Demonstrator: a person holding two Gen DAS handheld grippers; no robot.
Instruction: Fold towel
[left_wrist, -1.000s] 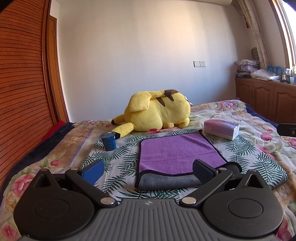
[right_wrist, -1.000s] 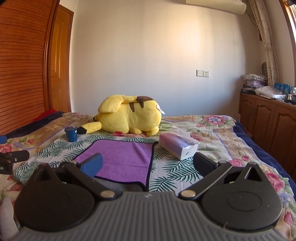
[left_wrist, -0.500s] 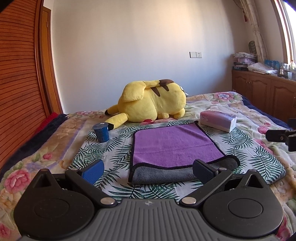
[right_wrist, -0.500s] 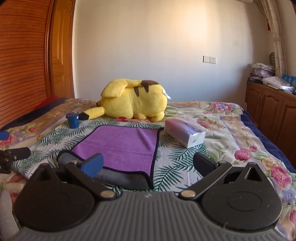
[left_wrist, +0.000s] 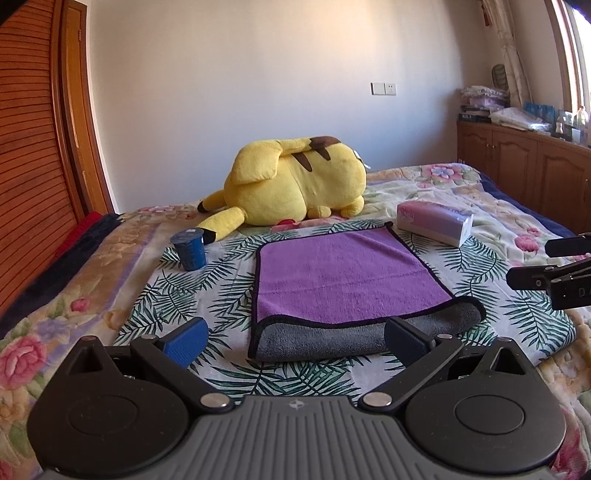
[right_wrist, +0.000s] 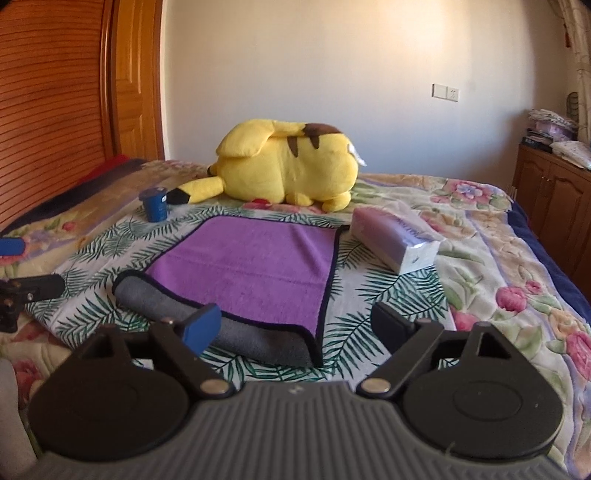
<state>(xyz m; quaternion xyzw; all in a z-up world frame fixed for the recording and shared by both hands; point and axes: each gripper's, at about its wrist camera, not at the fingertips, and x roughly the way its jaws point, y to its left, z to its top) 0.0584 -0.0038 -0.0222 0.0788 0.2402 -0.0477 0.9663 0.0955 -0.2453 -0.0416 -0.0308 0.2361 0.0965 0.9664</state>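
Observation:
A purple towel (left_wrist: 343, 273) with a grey underside lies folded flat on the bed; its grey fold edge faces me. It also shows in the right wrist view (right_wrist: 255, 266). My left gripper (left_wrist: 295, 338) is open and empty, just short of the towel's near fold. My right gripper (right_wrist: 295, 321) is open and empty, above the towel's near right corner. The right gripper's fingers (left_wrist: 546, 273) show at the right edge of the left wrist view, and the left gripper's fingers (right_wrist: 29, 288) at the left edge of the right wrist view.
A yellow plush toy (left_wrist: 295, 184) lies behind the towel. A small blue cup (left_wrist: 189, 249) stands to the towel's left, a tissue pack (left_wrist: 436, 221) to its right. Wooden cabinets (left_wrist: 524, 170) line the right wall, a wooden wardrobe (left_wrist: 33, 147) the left.
Both grippers have drawn back and risen a little from the towel, so more of it shows. Both stay open and empty. The towel has not moved.

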